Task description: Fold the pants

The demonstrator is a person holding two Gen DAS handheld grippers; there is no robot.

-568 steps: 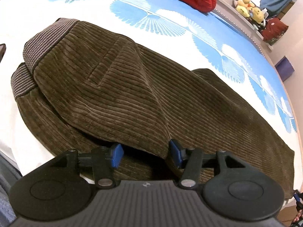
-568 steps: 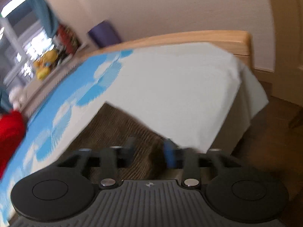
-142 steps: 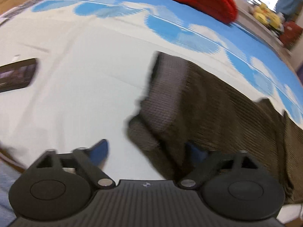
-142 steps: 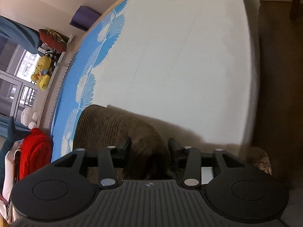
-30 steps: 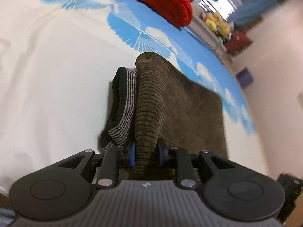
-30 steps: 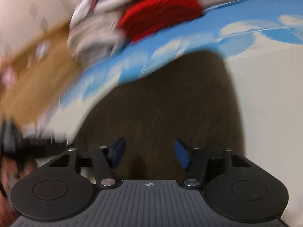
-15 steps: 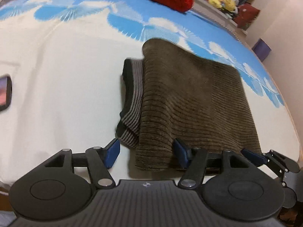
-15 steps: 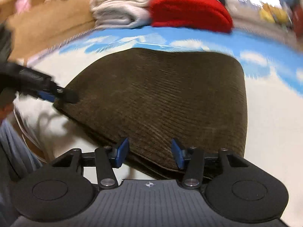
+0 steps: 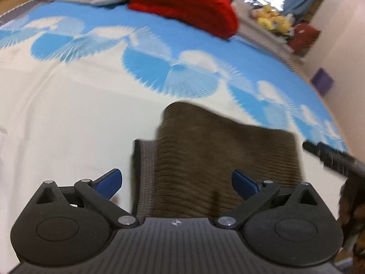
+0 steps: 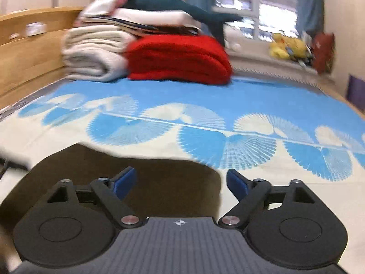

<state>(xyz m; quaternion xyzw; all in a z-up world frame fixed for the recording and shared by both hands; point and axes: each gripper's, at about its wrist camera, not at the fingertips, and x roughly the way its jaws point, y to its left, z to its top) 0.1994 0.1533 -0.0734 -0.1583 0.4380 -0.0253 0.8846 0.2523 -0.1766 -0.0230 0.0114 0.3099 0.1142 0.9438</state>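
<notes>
Left gripper: the jaws stand wide and are opening. Both blue pads are clear of the cloth. The pants lie below and between the fingers, but neither pad presses on them. Nothing is held.

Right gripper: the jaws stand fairly wide and are opening. The left pad sits over the pants; the right pad is past their right edge, over the sheet. No pad grips the cloth. Nothing is held.

Pants: a folded brown corduroy bundle, lying flat on the bed near its front edge. In the left wrist view the ribbed grey waistband shows along the bundle's left side, under the top layer. The bundle rests on the white part of the sheet, just short of the blue fan pattern.

A dark, blurred bar enters the left wrist view from the right, near the pants' right edge; whether it touches them cannot be told.

Far side of the bed: a red blanket lies beside a stack of white folded bedding, well apart from the pants. Yellow plush toys sit on the window ledge.

Both views are motion-blurred.
</notes>
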